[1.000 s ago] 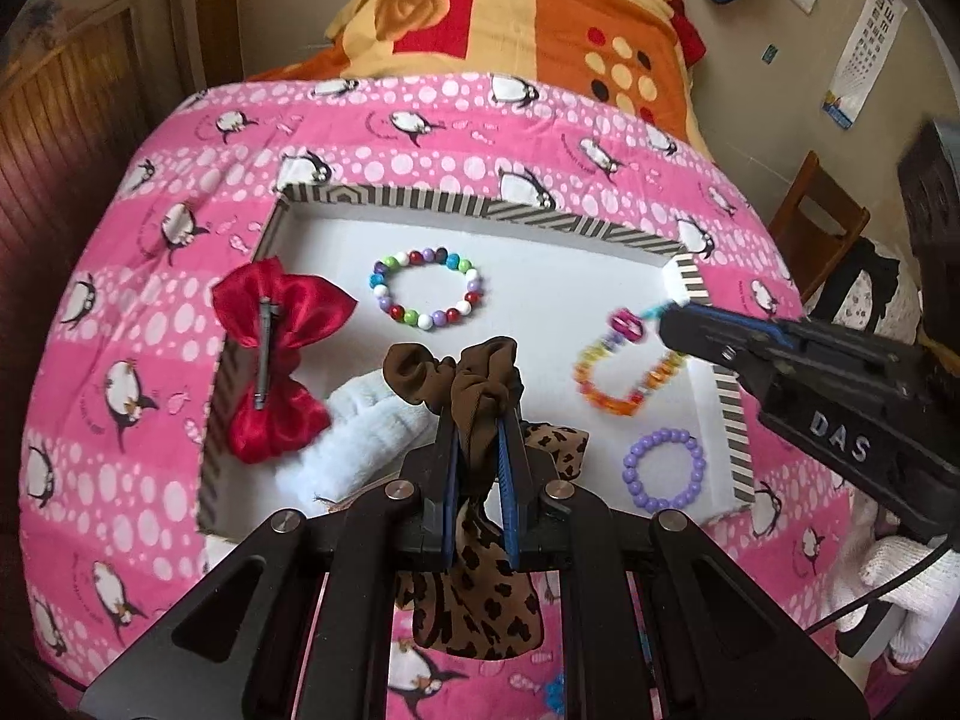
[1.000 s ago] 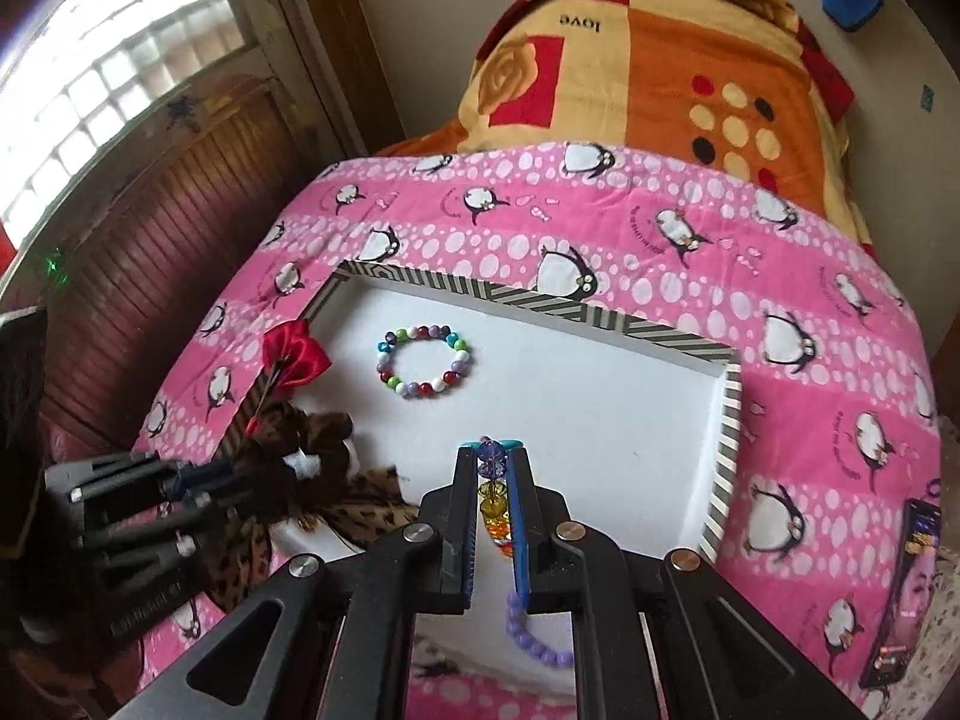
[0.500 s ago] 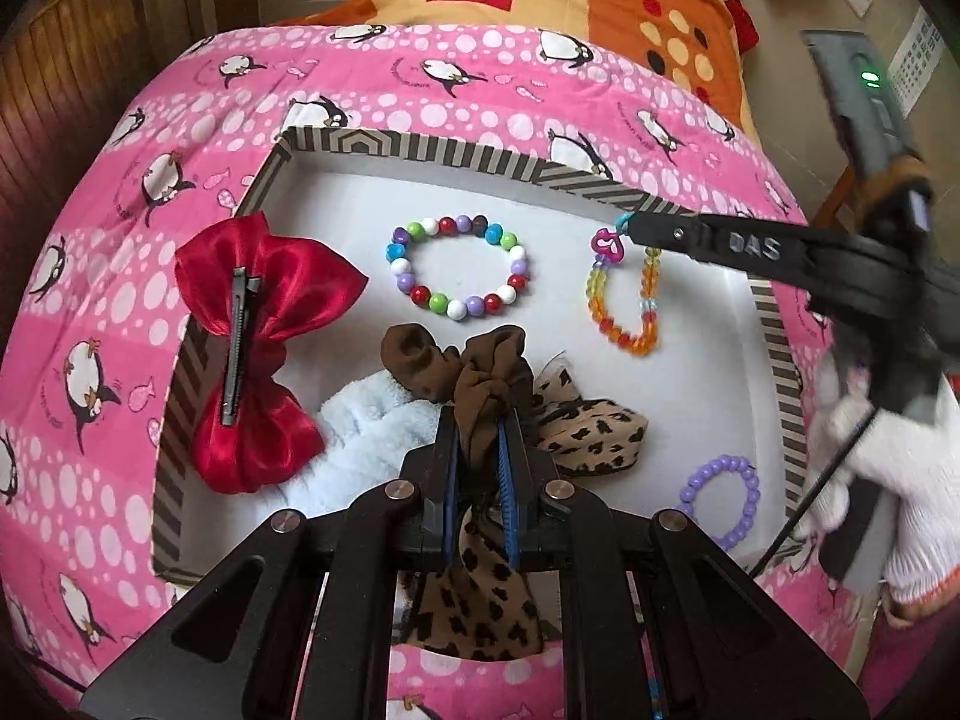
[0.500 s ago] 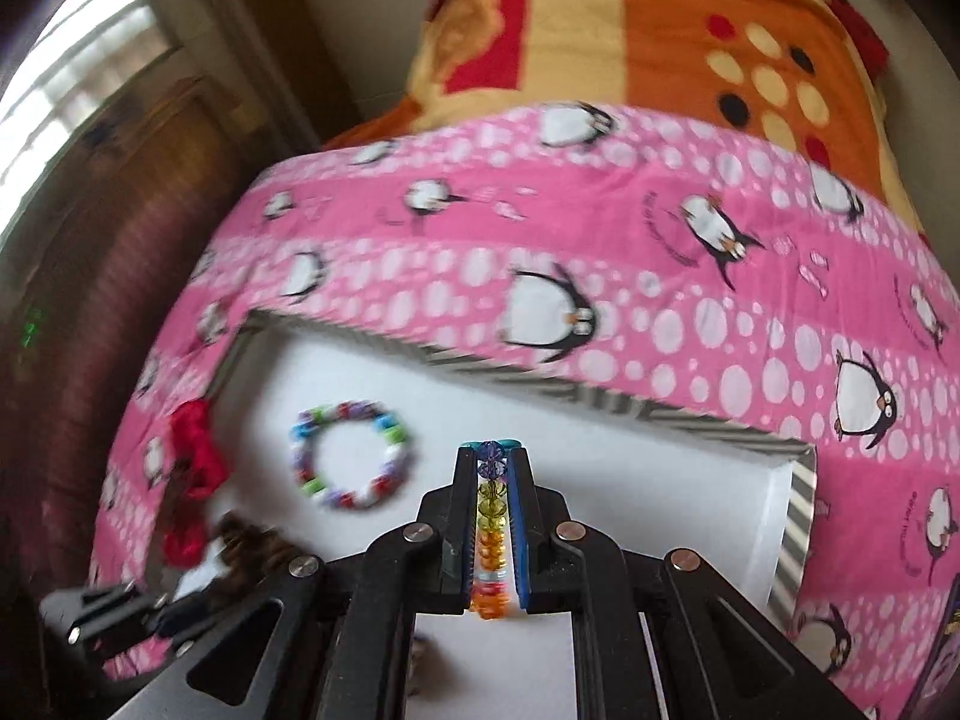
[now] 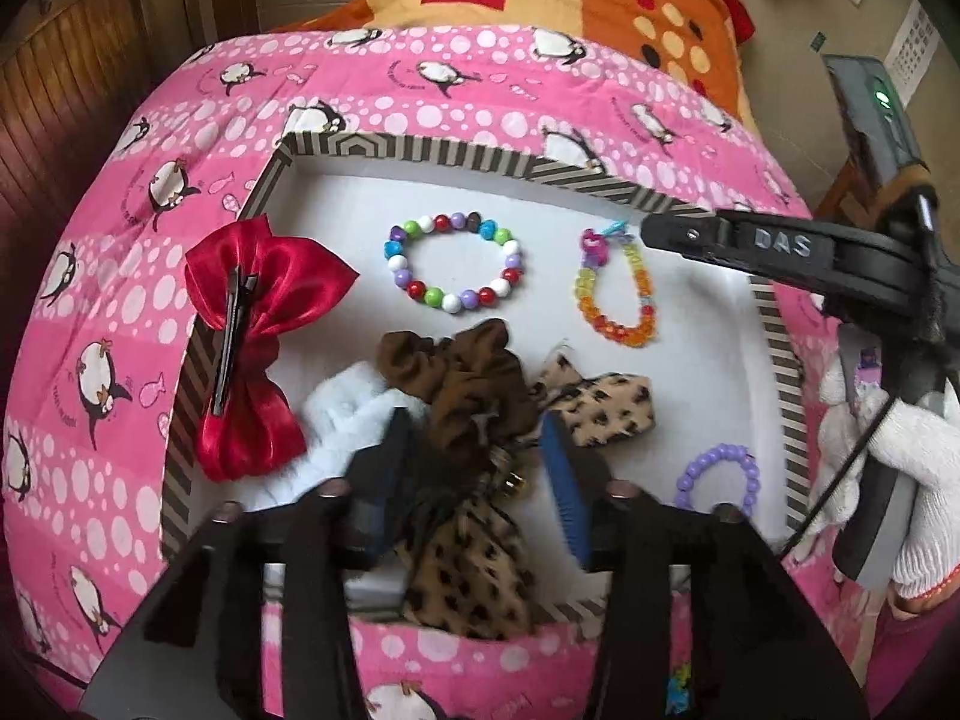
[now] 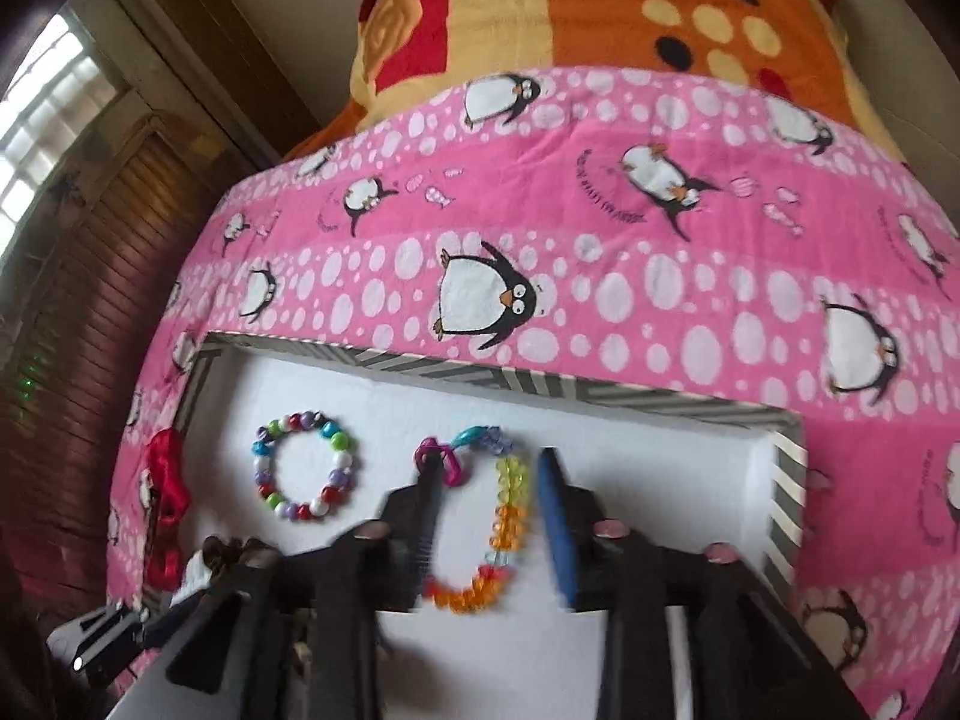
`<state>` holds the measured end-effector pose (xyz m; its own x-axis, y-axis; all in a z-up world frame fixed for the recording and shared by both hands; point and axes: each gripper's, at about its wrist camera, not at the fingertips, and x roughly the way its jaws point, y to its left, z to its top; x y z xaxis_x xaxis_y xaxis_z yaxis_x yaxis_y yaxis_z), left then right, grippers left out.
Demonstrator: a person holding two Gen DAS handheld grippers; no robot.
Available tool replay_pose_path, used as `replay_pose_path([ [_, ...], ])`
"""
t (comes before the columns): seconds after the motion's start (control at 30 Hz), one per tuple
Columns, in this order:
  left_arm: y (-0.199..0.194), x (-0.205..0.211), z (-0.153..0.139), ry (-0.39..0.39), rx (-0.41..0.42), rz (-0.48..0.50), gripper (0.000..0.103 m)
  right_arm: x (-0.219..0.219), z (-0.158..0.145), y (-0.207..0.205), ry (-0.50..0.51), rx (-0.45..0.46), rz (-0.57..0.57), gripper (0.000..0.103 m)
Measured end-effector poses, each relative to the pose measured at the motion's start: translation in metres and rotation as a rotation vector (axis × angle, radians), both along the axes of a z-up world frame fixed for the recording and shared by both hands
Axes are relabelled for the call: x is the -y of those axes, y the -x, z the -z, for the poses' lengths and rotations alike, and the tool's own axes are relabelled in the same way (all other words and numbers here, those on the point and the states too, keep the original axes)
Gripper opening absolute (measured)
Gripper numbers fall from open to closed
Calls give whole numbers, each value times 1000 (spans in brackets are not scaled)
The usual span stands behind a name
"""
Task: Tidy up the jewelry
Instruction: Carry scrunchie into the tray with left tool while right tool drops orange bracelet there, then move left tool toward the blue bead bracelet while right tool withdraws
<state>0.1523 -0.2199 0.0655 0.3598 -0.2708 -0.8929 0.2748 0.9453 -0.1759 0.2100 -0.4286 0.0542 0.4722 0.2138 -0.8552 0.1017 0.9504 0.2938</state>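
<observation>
Right wrist view: the orange bracelet (image 6: pixel 480 531) lies flat on the white floor of the tray (image 6: pixel 791 480), between the spread fingers of the right tongs (image 6: pixel 489 510), which stand wide and grip nothing; its pink charm (image 6: pixel 443 461) touches the left finger (image 6: pixel 420 516); the mixed bracelet (image 6: pixel 305 466) sits just beside it, to the left. Left wrist view: the left tongs (image 5: pixel 480 456) also stand wide, around the brown scrunchie (image 5: pixel 465 381), which rests on the leopard scrunchie (image 5: pixel 474 564); a white scrunchie (image 5: pixel 348 414) lies beside them; the red bow (image 5: pixel 252 348) overhangs the left rim; the purple bracelet (image 5: pixel 717 477) lies near the right rim; the tray sits on the bed (image 5: pixel 480 78).
</observation>
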Motion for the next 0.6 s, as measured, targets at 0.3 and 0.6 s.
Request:
replay_pose_path([
  [0.3, 38, -9, -28, -33, 71, -1, 56, -14, -55, 89, 10, 98, -13, 37],
  [0.6, 88, -20, -47, -66, 131, 0, 56, -44, -75, 176, 46, 145, -9, 38],
])
